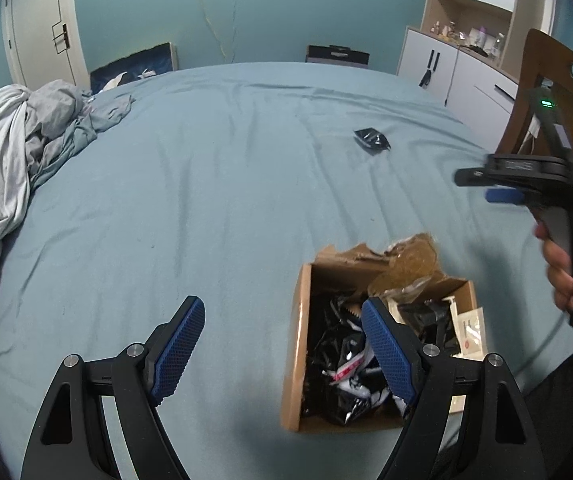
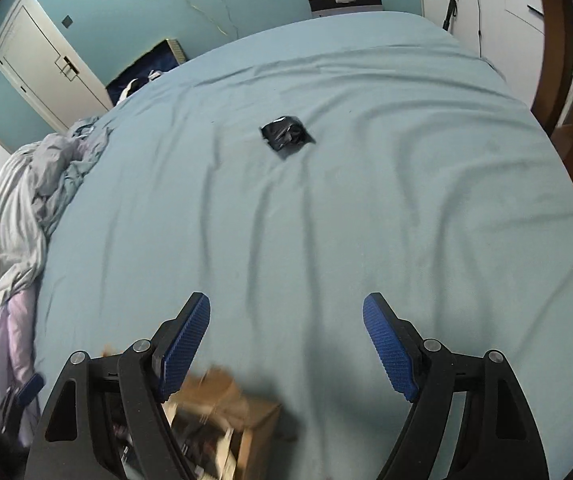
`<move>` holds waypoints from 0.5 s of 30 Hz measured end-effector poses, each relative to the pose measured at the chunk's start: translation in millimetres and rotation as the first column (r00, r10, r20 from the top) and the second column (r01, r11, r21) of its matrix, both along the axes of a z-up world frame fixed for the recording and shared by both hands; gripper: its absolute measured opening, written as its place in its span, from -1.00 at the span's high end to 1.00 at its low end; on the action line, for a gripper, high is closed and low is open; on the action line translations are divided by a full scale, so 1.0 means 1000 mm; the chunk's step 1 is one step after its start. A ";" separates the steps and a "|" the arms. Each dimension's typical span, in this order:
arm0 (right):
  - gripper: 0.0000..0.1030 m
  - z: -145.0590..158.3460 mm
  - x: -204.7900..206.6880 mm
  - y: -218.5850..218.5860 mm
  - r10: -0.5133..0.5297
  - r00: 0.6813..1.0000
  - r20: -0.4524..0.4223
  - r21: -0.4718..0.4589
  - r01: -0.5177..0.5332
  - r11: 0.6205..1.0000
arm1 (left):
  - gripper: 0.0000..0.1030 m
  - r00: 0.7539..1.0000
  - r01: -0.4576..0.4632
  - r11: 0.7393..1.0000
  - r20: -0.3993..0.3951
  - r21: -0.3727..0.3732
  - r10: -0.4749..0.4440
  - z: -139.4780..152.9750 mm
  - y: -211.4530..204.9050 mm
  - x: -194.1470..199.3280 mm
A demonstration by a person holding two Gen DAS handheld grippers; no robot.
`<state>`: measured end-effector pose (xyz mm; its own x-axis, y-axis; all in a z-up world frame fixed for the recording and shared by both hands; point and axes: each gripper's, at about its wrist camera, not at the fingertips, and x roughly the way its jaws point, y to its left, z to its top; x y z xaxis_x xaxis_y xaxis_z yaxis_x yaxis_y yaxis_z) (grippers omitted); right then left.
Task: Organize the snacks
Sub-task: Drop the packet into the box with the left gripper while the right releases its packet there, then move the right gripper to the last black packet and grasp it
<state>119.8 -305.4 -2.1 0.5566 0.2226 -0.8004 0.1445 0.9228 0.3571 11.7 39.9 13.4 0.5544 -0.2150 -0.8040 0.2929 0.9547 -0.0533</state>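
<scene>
1. Blue-padded left gripper [image 1: 282, 344] hovers near the cardboard box [image 1: 300, 344], jaws spread wide, holding nothing; right gripper [image 2: 286, 340] hangs over the bed [image 2: 406, 208], equally wide and empty.
2. One black snack packet [image 2: 287, 135] lies alone on the sheet, well beyond the box; it looks light, crinkly and slippery, so pinching a flat sealed edge seems safest.
3. Count: one box, one loose packet; the wrappers [image 1: 346, 360] heaped inside the box are too jumbled to count.
</scene>
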 end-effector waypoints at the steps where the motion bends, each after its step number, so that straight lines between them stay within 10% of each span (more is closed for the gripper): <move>1: -0.53 0.000 0.014 0.000 0.012 1.000 0.003 -0.032 -0.012 0.999 | -0.58 1.000 0.001 1.000 -0.003 -0.006 -0.001 0.000 0.000 0.001; 15: -0.52 -0.057 0.180 0.023 0.067 0.997 -0.047 -0.313 -0.078 0.946 | -0.58 0.994 -0.002 0.997 -0.109 -0.075 -0.006 -0.013 -0.002 0.024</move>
<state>300.2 -282.5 -59.0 0.5183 -0.0050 -0.8552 0.0804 0.9958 0.0429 35.4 37.8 -0.1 0.4635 -0.2779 -0.8414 0.2829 0.9462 -0.1567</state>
